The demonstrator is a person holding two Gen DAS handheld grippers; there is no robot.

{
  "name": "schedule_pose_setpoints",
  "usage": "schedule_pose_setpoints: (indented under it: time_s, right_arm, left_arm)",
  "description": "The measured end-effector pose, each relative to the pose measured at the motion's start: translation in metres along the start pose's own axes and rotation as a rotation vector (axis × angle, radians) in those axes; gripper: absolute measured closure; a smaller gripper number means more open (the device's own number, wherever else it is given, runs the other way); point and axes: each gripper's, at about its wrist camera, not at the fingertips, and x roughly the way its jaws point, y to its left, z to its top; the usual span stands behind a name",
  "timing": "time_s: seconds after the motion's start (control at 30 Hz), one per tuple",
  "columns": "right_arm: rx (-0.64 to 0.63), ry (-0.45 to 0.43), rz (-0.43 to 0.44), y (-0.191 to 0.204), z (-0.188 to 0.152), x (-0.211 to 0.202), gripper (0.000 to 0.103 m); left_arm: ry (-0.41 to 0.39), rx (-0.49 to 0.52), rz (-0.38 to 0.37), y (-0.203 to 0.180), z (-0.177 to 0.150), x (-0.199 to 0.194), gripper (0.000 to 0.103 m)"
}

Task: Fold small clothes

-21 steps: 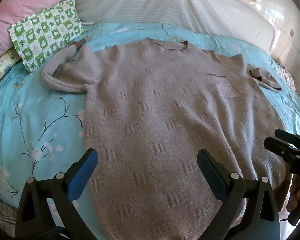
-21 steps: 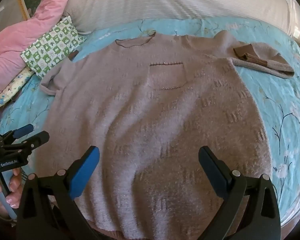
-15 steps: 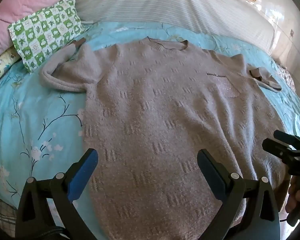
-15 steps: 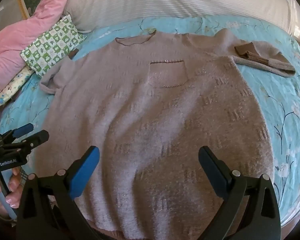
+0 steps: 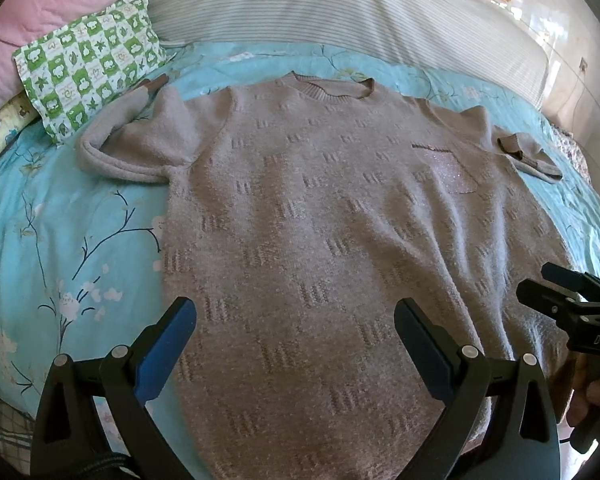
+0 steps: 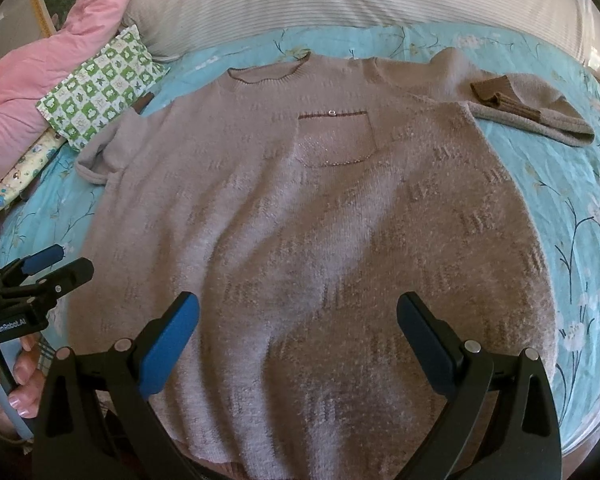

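A beige knit sweater [image 5: 320,216] lies flat, front up, on the bed, with its collar at the far side and its hem toward me; it also shows in the right wrist view [image 6: 308,216]. Both sleeves are bent inward, the left sleeve [image 5: 123,152] and the right sleeve [image 6: 532,112]. A chest pocket [image 6: 336,140] has a brown trim. My left gripper [image 5: 295,320] is open and empty above the lower left part of the sweater. My right gripper [image 6: 297,312] is open and empty above the lower right part.
The bed has a turquoise floral sheet [image 5: 67,240]. A green checked pillow [image 5: 87,64] and a pink quilt [image 5: 51,8] lie at the far left. A long striped bolster [image 5: 340,12] runs along the far edge. The bed's right edge [image 6: 596,420] is near.
Both grippers have drifted slightly, so the sweater sits a little lower in both views. The jaws stay open and the sweater has not moved.
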Motion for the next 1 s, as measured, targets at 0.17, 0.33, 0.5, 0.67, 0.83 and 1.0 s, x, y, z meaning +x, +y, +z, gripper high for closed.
schedule_pose_setpoints:
  time_s: [0.17, 0.33, 0.5, 0.67, 0.83, 1.0]
  right_arm:
    - [0.001, 0.004, 0.002, 0.001, -0.0001, 0.0012, 0.004]
    - [0.001, 0.003, 0.002, 0.0013, 0.0, 0.0018, 0.004]
    - [0.005, 0.001, 0.006, 0.0022, 0.0005, 0.0016, 0.004]
    - [0.007, 0.001, 0.009, 0.003, 0.0013, 0.0, 0.004]
    - [0.007, -0.003, 0.012, 0.0032, 0.0019, -0.0023, 0.004]
    - [0.01, -0.004, 0.015, 0.0033, 0.0036, -0.0032, 0.004]
  left_arm:
    - [0.004, 0.001, -0.001, -0.0008, 0.0001, 0.0019, 0.003]
    - [0.009, -0.001, -0.003, 0.0006, 0.0006, 0.0027, 0.003]
    - [0.029, -0.002, -0.008, 0.0013, 0.0008, 0.0029, 0.003]
    - [-0.046, 0.017, 0.0, -0.0004, 0.0014, 0.0009, 0.003]
    - [-0.071, 0.021, -0.008, -0.0019, 0.0024, -0.0008, 0.003]
    - [-0.077, 0.025, -0.01, -0.0037, 0.0029, -0.0027, 0.003]
